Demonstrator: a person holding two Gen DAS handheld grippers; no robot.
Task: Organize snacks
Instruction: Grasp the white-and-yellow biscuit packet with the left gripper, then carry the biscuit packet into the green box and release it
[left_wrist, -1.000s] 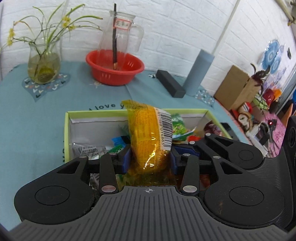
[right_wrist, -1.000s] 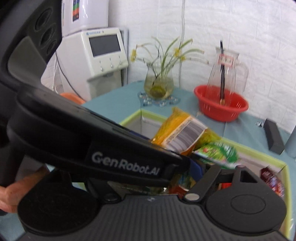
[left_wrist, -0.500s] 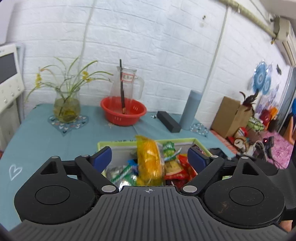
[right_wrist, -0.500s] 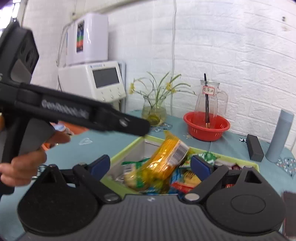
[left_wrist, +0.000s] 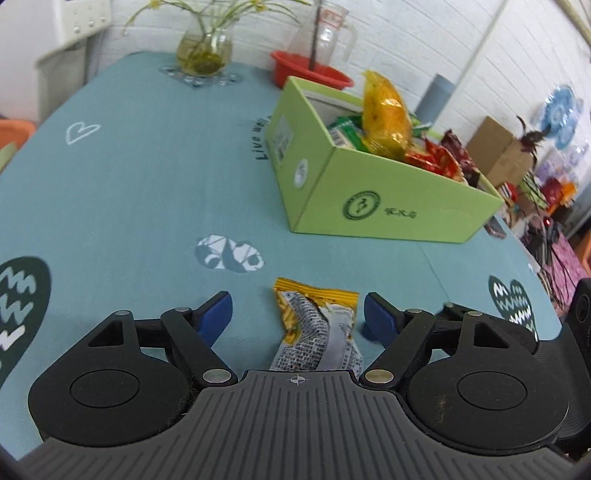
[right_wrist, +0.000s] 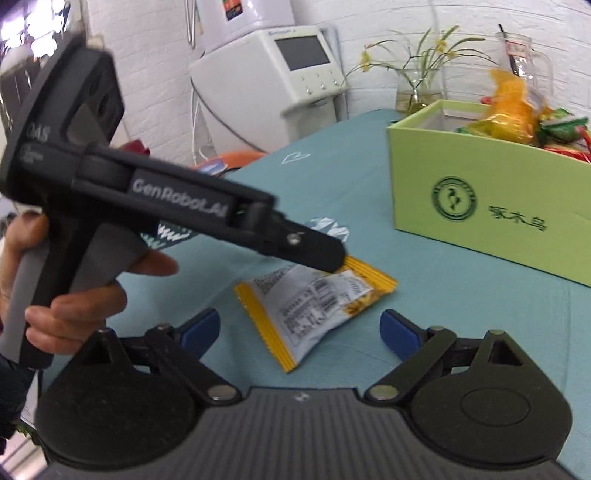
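A green cardboard box (left_wrist: 388, 206) stands on the teal tablecloth, filled with snack packs; a yellow bag (left_wrist: 384, 114) stands upright in it. It also shows in the right wrist view (right_wrist: 491, 206). A flat yellow-and-grey snack packet (left_wrist: 317, 325) lies on the cloth in front of the box, also in the right wrist view (right_wrist: 314, 302). My left gripper (left_wrist: 298, 314) is open, its blue pads on either side of the packet, apart from it. My right gripper (right_wrist: 300, 330) is open and empty, just short of the same packet.
A flower vase (left_wrist: 203, 48), a red bowl (left_wrist: 310, 74) with a glass jug, and a grey cylinder (left_wrist: 432, 96) stand at the back of the table. A white machine (right_wrist: 280, 70) stands beyond the table's left edge. Cardboard boxes and clutter lie off the right side.
My left gripper let go of the yellow bag, which now stands in the box, pulled back and came down over the packet on the cloth. My right gripper also drew back and lowered.
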